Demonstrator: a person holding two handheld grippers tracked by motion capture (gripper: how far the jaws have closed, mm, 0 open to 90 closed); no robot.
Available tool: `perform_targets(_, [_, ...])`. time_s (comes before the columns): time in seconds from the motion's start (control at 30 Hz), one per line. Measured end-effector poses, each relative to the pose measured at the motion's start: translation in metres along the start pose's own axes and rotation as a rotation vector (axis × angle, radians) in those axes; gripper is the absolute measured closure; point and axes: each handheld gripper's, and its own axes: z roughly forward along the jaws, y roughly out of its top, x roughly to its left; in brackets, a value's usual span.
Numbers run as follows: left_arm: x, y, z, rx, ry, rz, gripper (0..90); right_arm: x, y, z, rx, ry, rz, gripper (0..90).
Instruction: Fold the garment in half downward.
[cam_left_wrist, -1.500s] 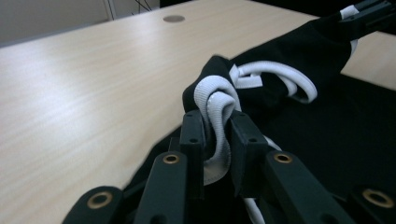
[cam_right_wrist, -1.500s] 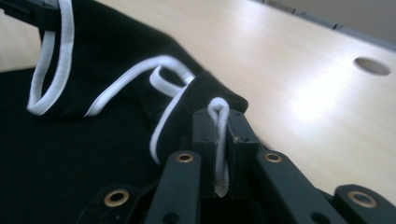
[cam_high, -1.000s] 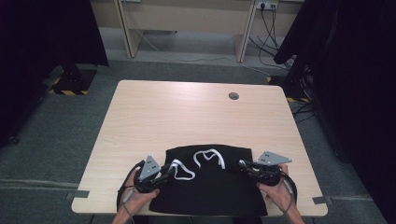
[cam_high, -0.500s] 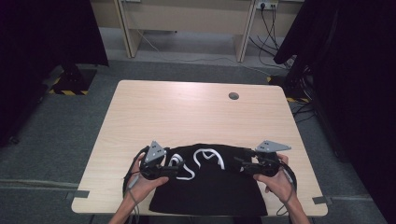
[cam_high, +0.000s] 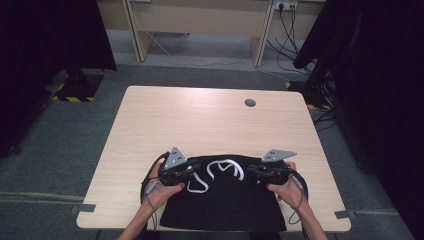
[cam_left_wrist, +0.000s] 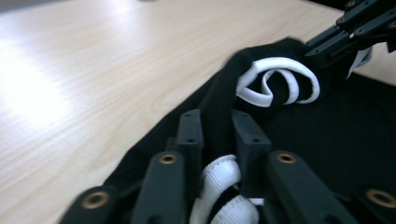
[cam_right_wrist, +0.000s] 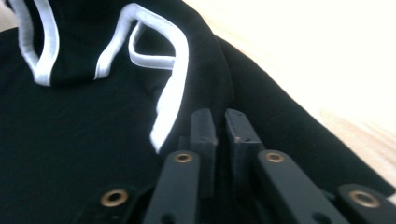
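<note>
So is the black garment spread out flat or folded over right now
Partly folded. The black garment lies flat near the table edge, but its far edge with white trim is bunched, pinched by the left tool and right tool.

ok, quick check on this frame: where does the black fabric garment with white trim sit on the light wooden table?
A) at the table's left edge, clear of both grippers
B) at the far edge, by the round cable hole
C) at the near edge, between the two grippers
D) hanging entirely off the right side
C: in the high view the black fabric garment with white trim lies at the near edge of the light wooden table, with the left gripper and right gripper at its two upper corners.
</note>
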Motion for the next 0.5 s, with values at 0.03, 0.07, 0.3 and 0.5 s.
perform_targets(0.03, [-0.001,0.0,-0.005,-0.011,-0.003,0.007,79.4,0.001,0.001,-0.004,-0.013,-0.001,-0.008,86.4])
perform_targets(0.07, [-0.002,0.0,-0.01,-0.021,-0.004,0.014,80.6,0.003,0.001,-0.009,-0.028,-0.004,-0.018,86.6])
perform_targets(0.3, [-0.021,-0.019,-0.037,-0.025,-0.039,0.058,81.7,0.028,-0.002,-0.04,-0.068,-0.014,-0.096,86.8])
perform_targets(0.5, [-0.03,-0.049,-0.042,0.041,-0.074,0.049,80.1,0.046,-0.03,-0.05,-0.056,-0.004,-0.097,86.8])
